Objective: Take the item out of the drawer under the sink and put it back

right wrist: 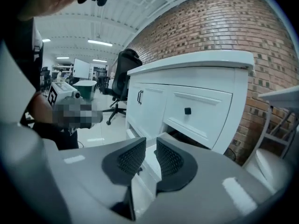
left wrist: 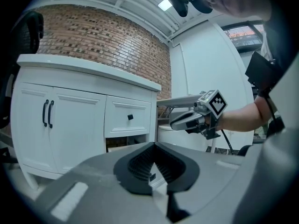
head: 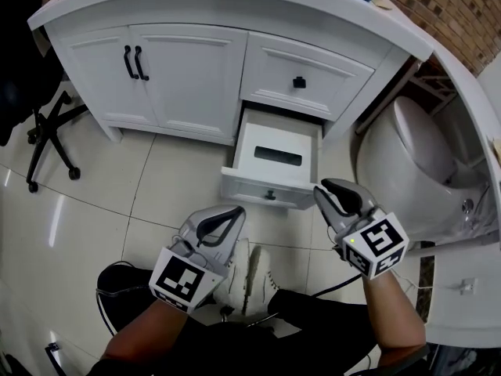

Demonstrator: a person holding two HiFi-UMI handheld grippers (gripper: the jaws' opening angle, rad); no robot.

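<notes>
Hovering | right gripper (head: 327, 188) jaws apart | near front corner of open drawer (head: 250, 188)

Two grippers are in view: left hand-held gripper (head: 232, 212) and right hand-held gripper (head: 322, 192). The cabinet (head: 94, 81) has two doors (head: 192, 84), two bar handles (head: 135, 63), one shut drawer (head: 329, 73) and one open drawer (head: 262, 135), each with one knob (head: 299, 82). One dark item (head: 278, 157) lies in the open drawer. One office chair (head: 47, 131), one toilet (head: 407, 163), two white shoes (head: 250, 279).
</notes>
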